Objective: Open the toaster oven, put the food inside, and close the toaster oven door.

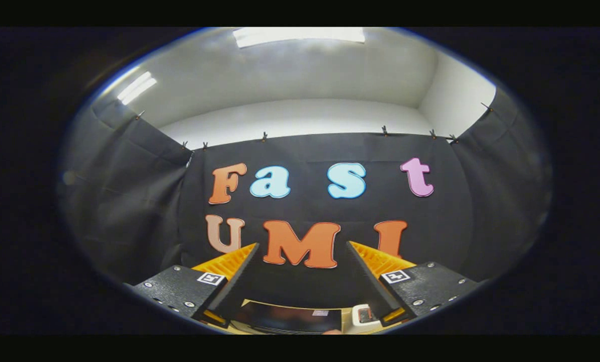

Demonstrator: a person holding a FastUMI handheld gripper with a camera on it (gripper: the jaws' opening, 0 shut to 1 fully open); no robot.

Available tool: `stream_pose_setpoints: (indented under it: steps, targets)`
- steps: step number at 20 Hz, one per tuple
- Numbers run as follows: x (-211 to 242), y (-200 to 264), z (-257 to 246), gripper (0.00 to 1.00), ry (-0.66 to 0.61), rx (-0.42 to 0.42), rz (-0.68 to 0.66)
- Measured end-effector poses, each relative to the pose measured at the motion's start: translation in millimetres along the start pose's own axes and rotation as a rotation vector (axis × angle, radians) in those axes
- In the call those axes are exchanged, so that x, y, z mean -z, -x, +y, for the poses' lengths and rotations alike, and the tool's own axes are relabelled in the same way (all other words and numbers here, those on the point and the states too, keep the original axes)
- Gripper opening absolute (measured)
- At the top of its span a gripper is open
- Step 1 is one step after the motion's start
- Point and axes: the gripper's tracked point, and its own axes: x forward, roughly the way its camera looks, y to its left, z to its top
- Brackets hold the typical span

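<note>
2 fingers of the gripper (300,256) spread wide, holding nothing, aimed above the oven (292,319).

Oven sits low between and below the fingers, door apparently closed; likely heavy, rigid, with slick glass, so take the door handle, unseen here. Pale table (347,322) beneath; black cloth wall (129,201) beyond, white ceiling (279,75) above.

Gripper (302,249) raised and aimed level at the booth's wall, jaws spread wide apart, nothing between them, fingers (232,264) touching nothing.
</note>
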Motion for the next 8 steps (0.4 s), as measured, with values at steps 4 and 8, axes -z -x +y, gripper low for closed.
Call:
stream_pose_setpoints:
  steps: [4,8]
  targets:
    - [-2,5,-8,0.97,0.012,0.006,-0.015]
    - [-2,6,-15,0.97,0.025,0.007,-0.047]
